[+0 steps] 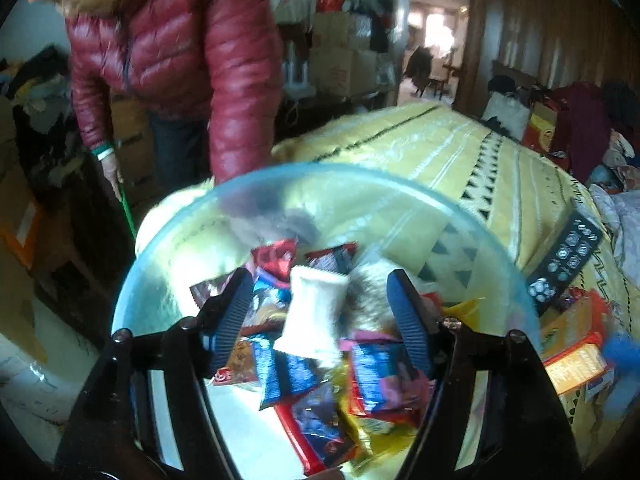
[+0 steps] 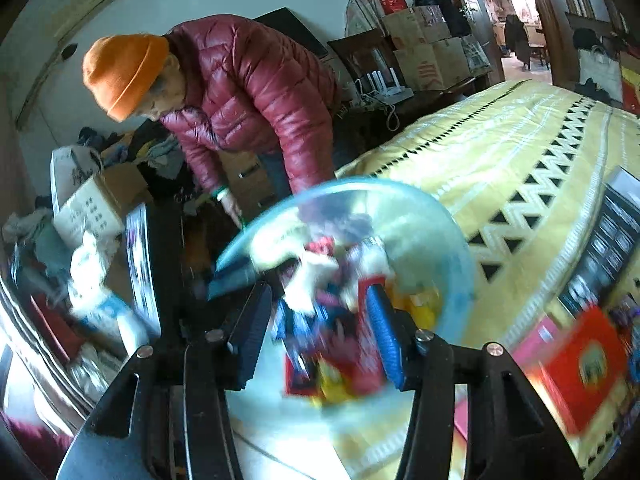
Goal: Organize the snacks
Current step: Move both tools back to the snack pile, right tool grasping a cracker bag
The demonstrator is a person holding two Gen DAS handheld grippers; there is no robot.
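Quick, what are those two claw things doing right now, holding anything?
Left gripper: open, over the bowl; a white packet sits between its fingers, ungripped.
Right gripper: open, holding nothing.

Blurred snacks in clear bowl

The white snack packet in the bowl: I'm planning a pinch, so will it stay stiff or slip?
The white snack packet looks puffy with crimped ends, so probably light and squashy. It lies loose atop other wrappers in the clear bowl, so it may slide.
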